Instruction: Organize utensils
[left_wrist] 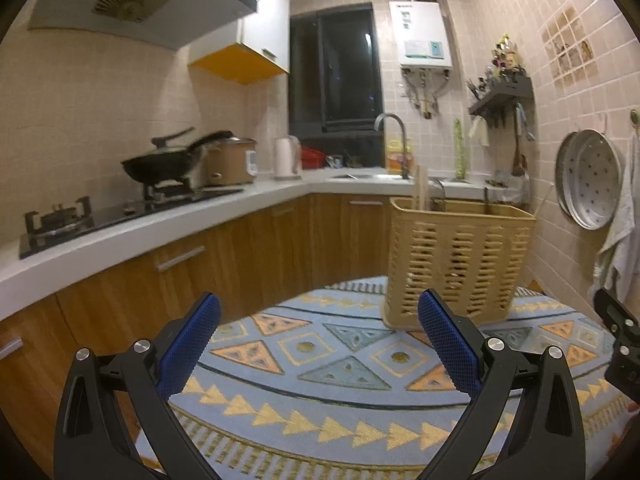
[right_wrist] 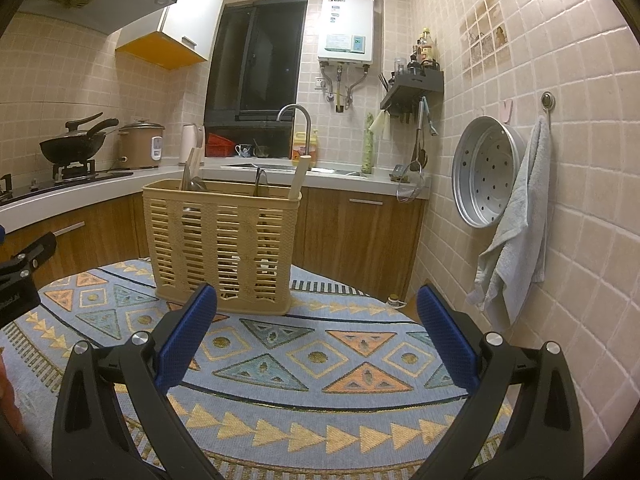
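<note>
A tan slotted utensil basket [left_wrist: 456, 264] stands upright on a round table with a blue patterned cloth [left_wrist: 320, 380]. It also shows in the right wrist view [right_wrist: 222, 244]. Chopsticks [left_wrist: 421, 186], a wooden handle [right_wrist: 299, 178] and metal utensils [right_wrist: 192, 182] stick out of its top. My left gripper [left_wrist: 319, 340] is open and empty, in front of the basket and to its left. My right gripper [right_wrist: 318, 336] is open and empty, in front of the basket and to its right. Part of the right gripper shows at the left view's edge [left_wrist: 620, 344].
A white kitchen counter [left_wrist: 132, 236] with a stove and wok [left_wrist: 160, 166] runs along the left and back. A sink with a faucet [right_wrist: 298, 120] is behind the basket. A steamer tray [right_wrist: 486, 172] and towel [right_wrist: 516, 232] hang on the right wall.
</note>
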### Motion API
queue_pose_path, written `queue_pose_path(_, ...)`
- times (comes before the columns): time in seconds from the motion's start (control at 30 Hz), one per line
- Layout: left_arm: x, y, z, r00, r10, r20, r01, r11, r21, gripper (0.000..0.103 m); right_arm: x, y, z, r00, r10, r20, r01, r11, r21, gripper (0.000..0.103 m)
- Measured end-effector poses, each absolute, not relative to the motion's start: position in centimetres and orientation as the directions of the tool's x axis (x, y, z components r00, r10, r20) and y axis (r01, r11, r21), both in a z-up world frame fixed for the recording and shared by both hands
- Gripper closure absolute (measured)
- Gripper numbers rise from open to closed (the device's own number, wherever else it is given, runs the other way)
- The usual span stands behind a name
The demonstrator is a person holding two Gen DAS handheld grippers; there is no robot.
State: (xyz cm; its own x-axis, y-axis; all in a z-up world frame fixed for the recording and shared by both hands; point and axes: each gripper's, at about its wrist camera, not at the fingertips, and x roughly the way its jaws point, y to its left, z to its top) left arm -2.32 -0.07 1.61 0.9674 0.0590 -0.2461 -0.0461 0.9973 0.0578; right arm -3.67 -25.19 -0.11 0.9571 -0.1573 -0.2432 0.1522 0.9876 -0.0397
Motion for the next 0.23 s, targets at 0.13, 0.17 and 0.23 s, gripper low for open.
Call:
queue_pose_path(0.13, -2.07, 0.08, 1.66, 0.964, 0.039, -0.263, -0.028, 0.999, 0.046, 0.007, -3.65, -25.18, -0.10, 0.957, -0.156, -0.244, 0.150, 0.988, -0.040, 0.007)
queue_pose_path(0.17, -1.91, 0.19, 1.63, 0.962, 0.036, -0.272, -0.025, 0.999, 0.041, 0.007, -3.65, -25.18, -0.14, 0.957, -0.154, -0.245, 0.149, 0.988, -0.041, 0.007)
queue_pose_path(0.23, -1.71, 0.44, 1.59, 0.958, 0.027, -0.286, -0.020, 0.999, 0.025, 0.007, -3.59, -25.12, -0.20, 0.957, -0.151, -0.248, 0.144, 0.989, -0.044, 0.007)
